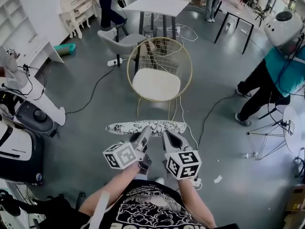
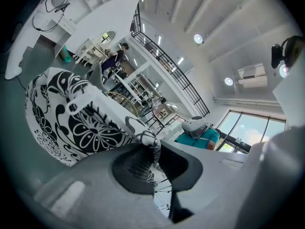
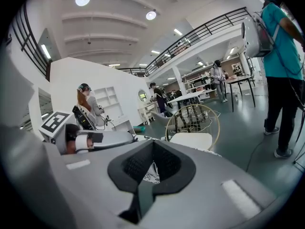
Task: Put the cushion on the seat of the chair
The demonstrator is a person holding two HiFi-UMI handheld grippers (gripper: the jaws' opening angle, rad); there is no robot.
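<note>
A flat cushion (image 1: 145,127) with a black-and-white flower print hangs level in front of me, just short of the chair. My left gripper (image 1: 143,136) and right gripper (image 1: 167,138) are side by side, both shut on the cushion's near edge. In the left gripper view the cushion (image 2: 76,123) spreads out to the left, and a fold of it is pinched between the jaws of the left gripper (image 2: 150,151). In the right gripper view, patterned cloth shows in the right gripper (image 3: 151,168). The gold wire chair (image 1: 156,84) with its white seat (image 3: 190,140) stands ahead, its seat bare.
A grey chair (image 1: 119,41) and a white table (image 1: 157,6) stand behind the gold chair. A person in a teal top (image 1: 276,75) stands at the right. Cables (image 1: 90,94) and a power strip (image 1: 114,62) lie on the floor. White shelves and a black machine (image 1: 19,147) are at the left.
</note>
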